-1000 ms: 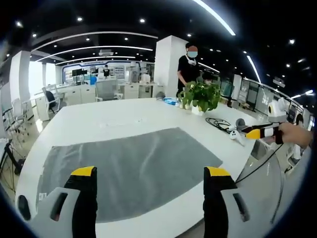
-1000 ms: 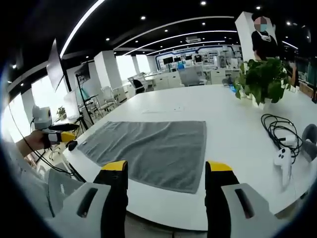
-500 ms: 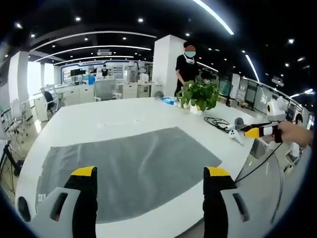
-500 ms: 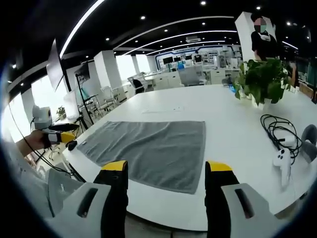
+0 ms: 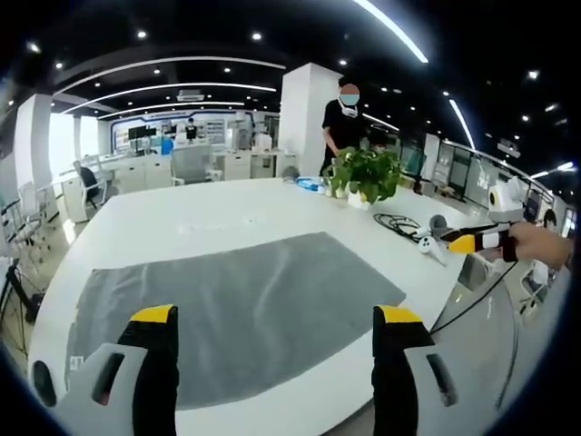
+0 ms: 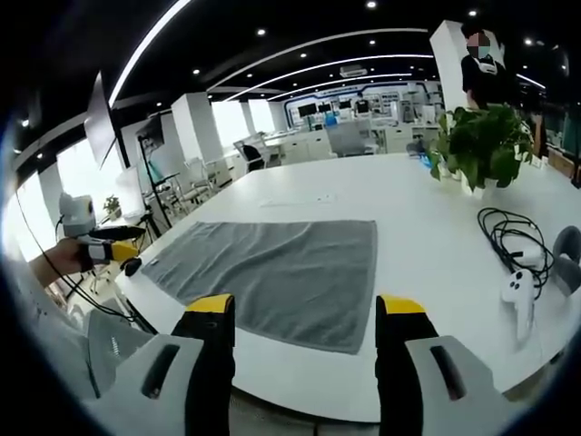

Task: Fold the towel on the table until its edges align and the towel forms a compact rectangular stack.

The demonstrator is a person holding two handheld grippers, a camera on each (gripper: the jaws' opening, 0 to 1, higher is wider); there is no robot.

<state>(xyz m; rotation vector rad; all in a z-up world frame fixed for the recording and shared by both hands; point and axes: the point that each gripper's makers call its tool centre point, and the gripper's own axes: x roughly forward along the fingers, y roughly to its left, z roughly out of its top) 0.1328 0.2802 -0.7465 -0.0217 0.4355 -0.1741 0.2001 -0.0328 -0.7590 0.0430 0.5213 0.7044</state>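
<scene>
A grey towel (image 5: 236,309) lies spread flat on the white table (image 5: 209,218), unfolded; in the right gripper view the same towel (image 6: 272,272) reaches toward the near table edge. My left gripper (image 5: 277,318) hovers open above the towel's near edge, nothing between its yellow-tipped fingers (image 5: 152,316). My right gripper (image 6: 304,304) also stands open, above the towel's near right corner. The right gripper (image 5: 477,242) enters the left gripper view at the far right, held in a hand. The left gripper (image 6: 104,250) appears at the left of the right gripper view.
A potted green plant (image 5: 368,177) stands at the far side of the table, a person (image 5: 345,123) behind it. A black cable (image 6: 508,236) and a white controller (image 6: 517,291) lie right of the towel. Desks and chairs (image 6: 195,177) fill the room beyond.
</scene>
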